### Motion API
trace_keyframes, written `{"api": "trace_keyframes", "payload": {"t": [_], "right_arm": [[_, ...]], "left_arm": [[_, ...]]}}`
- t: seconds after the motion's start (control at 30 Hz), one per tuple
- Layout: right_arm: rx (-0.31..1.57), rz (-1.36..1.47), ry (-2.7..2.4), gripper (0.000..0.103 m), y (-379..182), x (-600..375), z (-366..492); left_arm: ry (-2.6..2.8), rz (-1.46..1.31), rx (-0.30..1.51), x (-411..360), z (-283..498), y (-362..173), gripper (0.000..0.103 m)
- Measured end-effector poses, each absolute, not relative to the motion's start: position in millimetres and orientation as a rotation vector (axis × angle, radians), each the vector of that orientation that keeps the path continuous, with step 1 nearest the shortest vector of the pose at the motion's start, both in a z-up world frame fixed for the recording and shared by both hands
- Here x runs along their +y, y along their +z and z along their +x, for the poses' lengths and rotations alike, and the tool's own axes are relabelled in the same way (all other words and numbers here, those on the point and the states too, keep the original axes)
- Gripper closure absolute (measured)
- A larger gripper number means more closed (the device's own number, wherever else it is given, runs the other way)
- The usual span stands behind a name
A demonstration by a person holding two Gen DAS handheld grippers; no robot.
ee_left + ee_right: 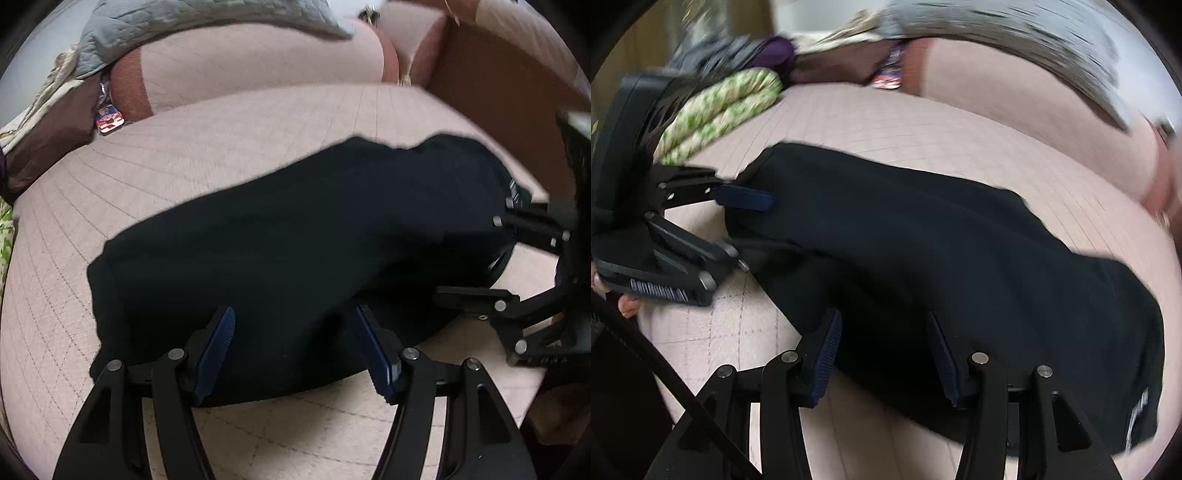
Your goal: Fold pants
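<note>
The black pants point(295, 236) lie folded in a long bundle on the pink quilted sofa seat point(229, 133). My left gripper point(295, 314) is open, its blue-padded fingers point(218, 347) astride the near edge of the bundle. My right gripper point(882, 321) is open too, its fingers point(827, 354) over the near edge of the pants point(942, 258) further along. The right gripper also shows at the right edge of the left wrist view point(476, 258), and the left gripper shows at the left of the right wrist view point(750, 232), both open at the pants. A white label point(1137, 417) shows at the pants' right end.
The sofa backrest cushions point(258, 62) rise behind the seat, with a grey quilted blanket point(166, 18) draped on top. A green patterned pillow point(720, 107) and a purple item point(779, 51) lie at the seat's left end. A brown armrest point(491, 85) bounds the right.
</note>
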State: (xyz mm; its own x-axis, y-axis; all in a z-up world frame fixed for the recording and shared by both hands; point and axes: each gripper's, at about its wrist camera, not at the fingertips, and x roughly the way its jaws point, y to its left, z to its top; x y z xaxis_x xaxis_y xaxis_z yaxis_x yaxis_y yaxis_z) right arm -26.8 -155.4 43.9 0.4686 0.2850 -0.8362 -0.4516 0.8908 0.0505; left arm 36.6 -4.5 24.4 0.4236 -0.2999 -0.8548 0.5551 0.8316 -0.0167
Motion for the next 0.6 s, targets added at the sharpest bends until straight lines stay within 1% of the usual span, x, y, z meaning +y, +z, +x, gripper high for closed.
{"api": "trace_keyframes", "payload": {"t": [0.03, 0.07, 0.13, 0.17, 0.2, 0.23, 0.33, 0.47, 0.6], "right_arm": [[1.001, -0.207, 0.466, 0.051, 39, -150, -19], [1.020, -0.224, 0.473, 0.051, 33, -145, -12], [1.039, -0.260, 0.463, 0.057, 22, -141, -5], [1.035, -0.252, 0.467, 0.061, 22, -141, -1], [1.042, -0.227, 0.472, 0.077, 23, -144, 2], [1.059, -0.183, 0.478, 0.090, 26, -148, 6], [1.068, -0.116, 0.488, 0.092, 36, -157, 9], [1.070, -0.022, 0.532, 0.092, 50, -170, 2], [1.110, 0.039, 0.587, 0.092, 44, -172, -6]], "left_arm": [[-0.536, 0.309, 1.012, -7, 35, 19, 0.048], [-0.524, 0.325, 1.023, -5, 35, 15, 0.064], [-0.523, 0.305, 1.016, 1, 38, 17, 0.074], [-0.516, 0.288, 1.024, 6, 39, 18, 0.087], [-0.530, 0.262, 1.030, 11, 41, 20, 0.088], [-0.551, 0.225, 1.037, 13, 41, 21, 0.088], [-0.576, 0.197, 1.037, 15, 39, 25, 0.089], [-0.616, 0.179, 1.017, 16, 32, 39, 0.090], [-0.660, 0.195, 1.064, 18, 22, 38, 0.090]]}}
